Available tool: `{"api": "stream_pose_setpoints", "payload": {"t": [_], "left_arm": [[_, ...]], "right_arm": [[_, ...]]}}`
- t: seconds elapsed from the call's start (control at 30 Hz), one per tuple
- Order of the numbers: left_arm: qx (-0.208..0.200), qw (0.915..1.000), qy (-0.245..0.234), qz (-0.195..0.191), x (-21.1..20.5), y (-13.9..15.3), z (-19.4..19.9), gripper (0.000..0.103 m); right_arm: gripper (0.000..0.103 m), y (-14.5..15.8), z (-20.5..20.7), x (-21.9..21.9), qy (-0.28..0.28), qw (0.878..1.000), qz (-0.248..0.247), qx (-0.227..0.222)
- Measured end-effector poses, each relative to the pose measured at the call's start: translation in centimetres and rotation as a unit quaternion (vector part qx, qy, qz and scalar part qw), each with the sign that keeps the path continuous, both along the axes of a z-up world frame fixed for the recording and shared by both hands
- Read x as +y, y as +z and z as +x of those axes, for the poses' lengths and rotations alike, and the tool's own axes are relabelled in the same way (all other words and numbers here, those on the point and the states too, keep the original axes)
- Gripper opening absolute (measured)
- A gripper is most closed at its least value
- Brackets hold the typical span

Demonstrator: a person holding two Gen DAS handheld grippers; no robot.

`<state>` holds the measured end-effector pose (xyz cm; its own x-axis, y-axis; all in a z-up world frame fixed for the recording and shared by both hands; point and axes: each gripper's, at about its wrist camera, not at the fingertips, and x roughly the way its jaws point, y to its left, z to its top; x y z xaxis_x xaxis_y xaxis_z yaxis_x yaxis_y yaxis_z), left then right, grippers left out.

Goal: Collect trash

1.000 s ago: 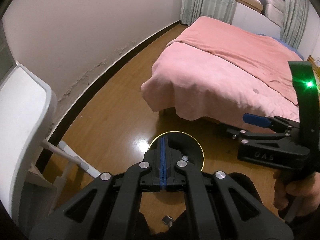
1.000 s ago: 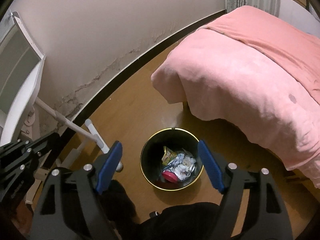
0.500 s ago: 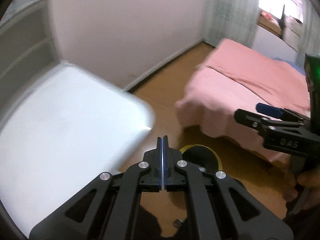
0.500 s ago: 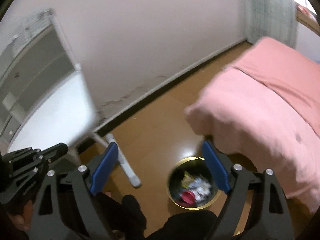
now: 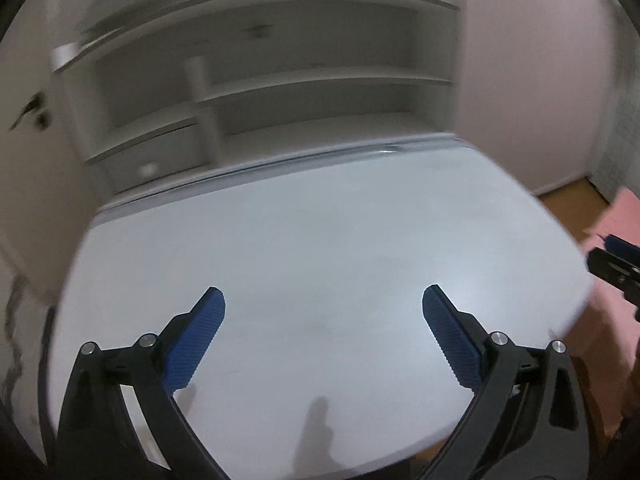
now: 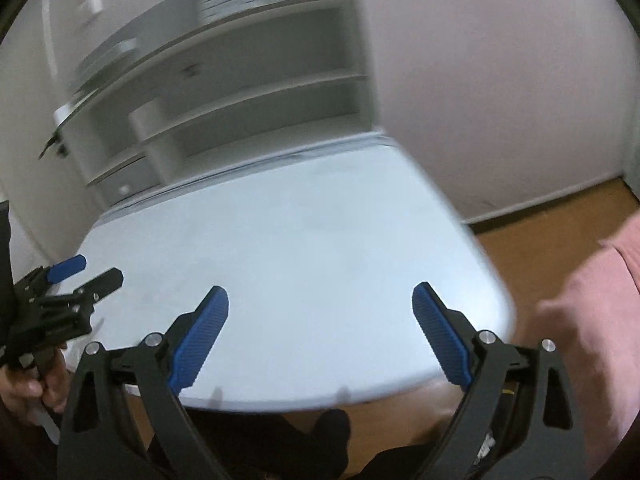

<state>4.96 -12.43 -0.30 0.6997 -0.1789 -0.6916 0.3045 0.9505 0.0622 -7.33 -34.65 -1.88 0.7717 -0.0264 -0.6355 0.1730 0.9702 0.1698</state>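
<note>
Both views motion-blurred. Landmark: white desk (image 5: 320,248).

Left gripper (image 5: 323,300): jaws spread wide, blue ribbed pads (image 5: 196,340) far apart, nothing between them. It hangs above the near half of the desk, pointing toward the white shelf unit (image 5: 280,92) that stands at the desk's far edge. In the right wrist view the same gripper (image 6: 82,276) shows over the desk's left edge, held by a hand (image 6: 28,384), and its jaws again look parted.

Right gripper (image 6: 320,298): jaws wide, blue pads (image 6: 440,340) well apart, holding nothing. It is above the near edge of the desk, aimed at the shelf unit. Its tip (image 5: 612,264) shows just past the desk's right edge in the left wrist view.

Trash: no trash item can be made out on the desk surface or in either set of jaws; blur limits detail.

Right of the desk: brown wooden floor (image 6: 552,216) along a pale wall (image 6: 500,80), and pink bedding (image 6: 592,320) near the desk's right corner. A small drawer (image 5: 156,156) sits in the shelf unit's lower left compartment.
</note>
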Motion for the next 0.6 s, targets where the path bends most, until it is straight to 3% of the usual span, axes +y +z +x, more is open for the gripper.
{"api": "stream_pose_setpoints", "payload": {"t": [0.23,0.6], "left_arm": [[-0.005,0.9983,0.058,0.001,6.3,0.9,-0.8,0.096],[-0.008,0.9970,0.077,-0.005,9.4,1.4,-1.8,0.096]], "right_arm": [[0.091,0.5,2.1,5.7,0.048,0.998,-0.037,-0.006],[0.091,0.2,4.8,8.6,0.076,0.997,-0.035,-0.001]]}}
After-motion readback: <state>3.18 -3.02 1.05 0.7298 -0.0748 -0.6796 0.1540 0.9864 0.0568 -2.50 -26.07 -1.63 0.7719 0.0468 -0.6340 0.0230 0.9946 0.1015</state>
